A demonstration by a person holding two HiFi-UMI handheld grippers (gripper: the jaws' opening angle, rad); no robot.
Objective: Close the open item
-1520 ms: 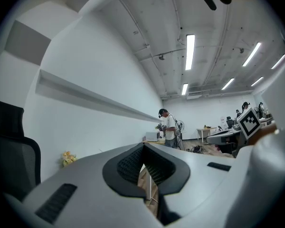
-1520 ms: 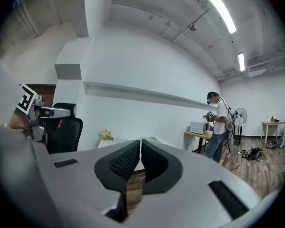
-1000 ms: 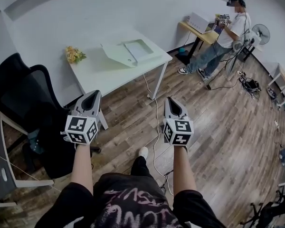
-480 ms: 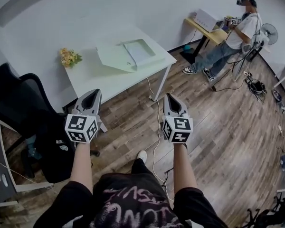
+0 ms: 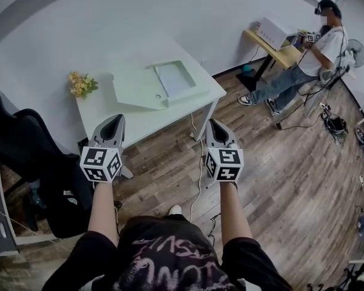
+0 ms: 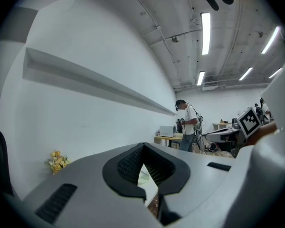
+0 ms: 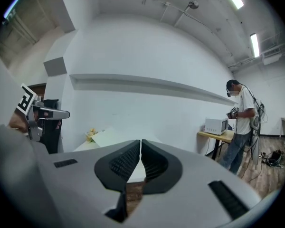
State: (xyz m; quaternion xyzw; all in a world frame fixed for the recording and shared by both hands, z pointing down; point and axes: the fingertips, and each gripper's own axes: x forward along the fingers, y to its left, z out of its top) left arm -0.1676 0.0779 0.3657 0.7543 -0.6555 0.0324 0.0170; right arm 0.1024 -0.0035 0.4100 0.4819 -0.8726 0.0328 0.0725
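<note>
A pale green flat case lies open on the white table, its lid folded out to the left. My left gripper is shut and empty, held above the wooden floor just short of the table's front edge. My right gripper is also shut and empty, near the table's right front corner. The left gripper view shows only a sliver of the case between the shut jaws of the left gripper. In the right gripper view the raised lid appears beyond the right gripper.
A black office chair stands at the left beside the table. Yellow flowers sit at the table's back left. A person stands at a wooden desk with a white microwave. A cable runs across the floor.
The table and open case have come nearer and shifted left in the head view. Both grippers stay shut and now sit close to the table's front edge.
</note>
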